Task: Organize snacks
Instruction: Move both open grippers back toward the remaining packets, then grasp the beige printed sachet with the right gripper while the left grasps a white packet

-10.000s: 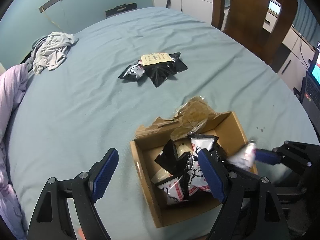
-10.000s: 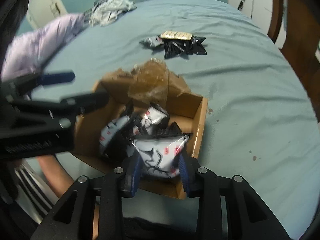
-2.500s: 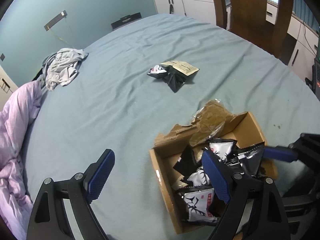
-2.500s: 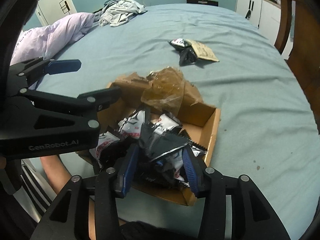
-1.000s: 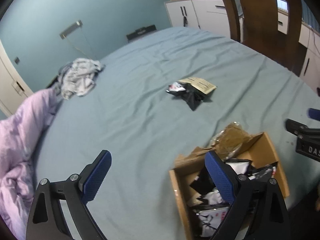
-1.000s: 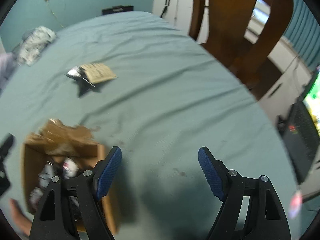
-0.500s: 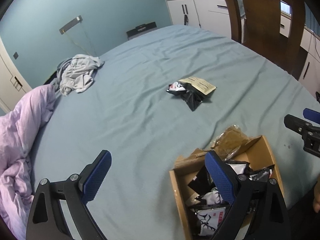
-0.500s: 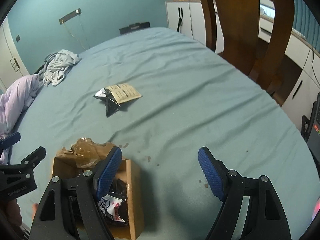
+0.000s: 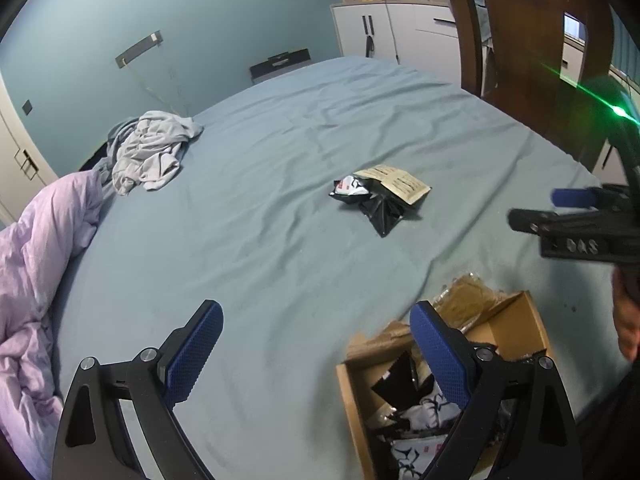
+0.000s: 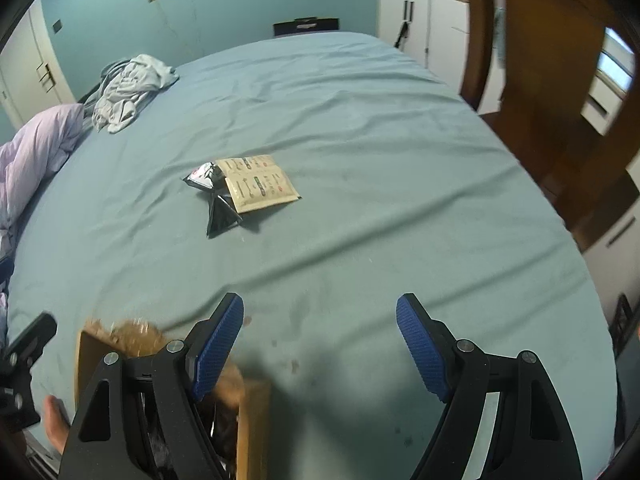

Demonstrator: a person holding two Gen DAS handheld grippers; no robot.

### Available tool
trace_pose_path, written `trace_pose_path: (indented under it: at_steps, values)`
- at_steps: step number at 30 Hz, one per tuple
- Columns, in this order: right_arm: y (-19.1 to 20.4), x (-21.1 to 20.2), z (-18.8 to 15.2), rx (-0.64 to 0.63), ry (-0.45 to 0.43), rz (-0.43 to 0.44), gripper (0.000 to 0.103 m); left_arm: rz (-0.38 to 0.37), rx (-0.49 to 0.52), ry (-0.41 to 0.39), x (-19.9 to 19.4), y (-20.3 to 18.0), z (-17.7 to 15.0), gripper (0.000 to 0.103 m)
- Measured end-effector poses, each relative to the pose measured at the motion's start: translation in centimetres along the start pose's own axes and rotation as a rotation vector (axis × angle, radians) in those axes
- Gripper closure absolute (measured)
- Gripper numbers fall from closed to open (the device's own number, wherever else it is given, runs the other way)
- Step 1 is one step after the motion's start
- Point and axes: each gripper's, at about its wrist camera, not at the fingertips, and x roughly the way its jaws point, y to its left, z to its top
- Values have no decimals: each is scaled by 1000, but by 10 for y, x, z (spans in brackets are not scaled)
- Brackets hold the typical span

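An open cardboard box (image 9: 524, 320) with several black and white snack packets (image 9: 420, 412) sits at the near edge of the blue-covered table. Farther out lies a small heap: a beige packet (image 9: 394, 182) on a black packet (image 9: 382, 212), with a small black-and-white packet (image 9: 348, 188) beside them. My left gripper (image 9: 316, 344) hangs open and empty, its right finger over the box's left part. My right gripper (image 10: 320, 340) is open and empty above bare cloth, right of the box (image 10: 256, 420); the heap's beige packet (image 10: 258, 184) lies ahead of it.
A grey garment (image 9: 148, 152) and a lilac quilt (image 9: 36, 248) lie at the table's far left. A dark wooden chair (image 9: 532, 52) stands at the right edge. White cabinets (image 9: 396, 36) line the back wall. A person's hand (image 10: 54, 420) shows by the box.
My right gripper has swung from facing right back to the left, and the box and the heap have come further into its view. The left gripper has hardly moved.
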Motion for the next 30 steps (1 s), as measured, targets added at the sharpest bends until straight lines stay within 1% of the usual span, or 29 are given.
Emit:
trace_pose_path:
  at_steps: [2,4,7,10,12,15,19,22,25,28,29,30]
  values:
    - [-1,12,12,-6,14,22,25,4,1,-4,3,1,2,7]
    - [3,25,23,-36,18,34,25,-11,-2,5,7,3,4,7]
    - [18,45,36,-122,17,17,25,-70,-28,31,15,8,8,7]
    - [32,69,47,-210,23,-4,25,-93,-50,51,23,11,10,7]
    - [37,84,55,-224,27,-5,25,-100,-50,64,27,11,10,7]
    - [43,109,71,-227,53,23,25,-93,-40,83,34,10,10,7]
    - [56,133,91,-257,52,41,25,-98,-38,91,37,9,11,7]
    - [67,154,99,-293,80,27,25,-89,-35,87,38,9,11,7]
    - [67,167,109,-261,96,49,25,-71,-12,91,42,7,13,7]
    - [65,186,112,-234,154,84,25,-58,24,98,47,1,15,7]
    - [65,191,112,-236,168,85,25,-53,34,93,47,0,15,7]
    - [65,197,111,-237,178,63,25,-42,45,90,48,-1,16,7]
